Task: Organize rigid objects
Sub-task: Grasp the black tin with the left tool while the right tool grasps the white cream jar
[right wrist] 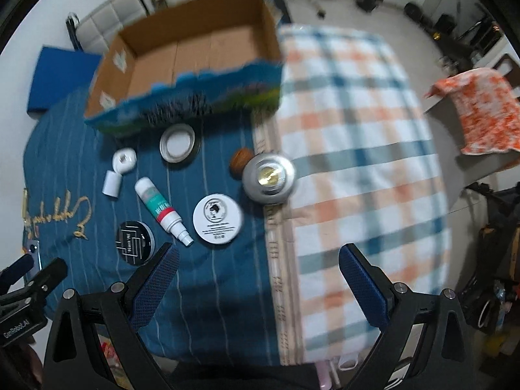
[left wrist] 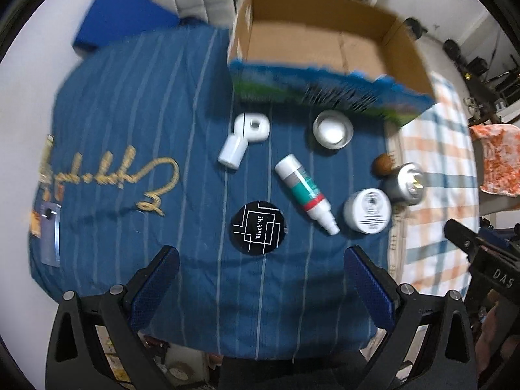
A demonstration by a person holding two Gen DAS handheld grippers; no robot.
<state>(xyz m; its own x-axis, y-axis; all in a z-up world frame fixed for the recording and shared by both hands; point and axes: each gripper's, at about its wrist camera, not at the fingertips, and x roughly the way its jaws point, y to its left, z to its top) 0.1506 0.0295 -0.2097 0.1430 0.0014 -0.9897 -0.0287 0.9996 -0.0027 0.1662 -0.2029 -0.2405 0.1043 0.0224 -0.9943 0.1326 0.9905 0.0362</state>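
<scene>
Several small items lie on a blue striped cloth (left wrist: 130,113) in front of an open cardboard box (left wrist: 325,42): a black round tin (left wrist: 258,227), a white-and-teal spray bottle (left wrist: 305,191), a white jar (left wrist: 369,211), a silver can (left wrist: 408,183), a brown ball (left wrist: 383,164), an open metal tin (left wrist: 333,128), a white ring-shaped case (left wrist: 255,126) and a small white bottle (left wrist: 232,152). My left gripper (left wrist: 260,266) is open and empty, just short of the black tin. My right gripper (right wrist: 258,266) is open and empty, near the white jar (right wrist: 217,219) and silver can (right wrist: 269,175).
A plaid towel (right wrist: 357,130) covers the right side of the surface. The box (right wrist: 195,52) is empty inside. A blue pad (left wrist: 120,13) lies at the back left. An orange patterned cloth (right wrist: 481,107) hangs at the far right. The cloth bears gold embroidery (left wrist: 130,175).
</scene>
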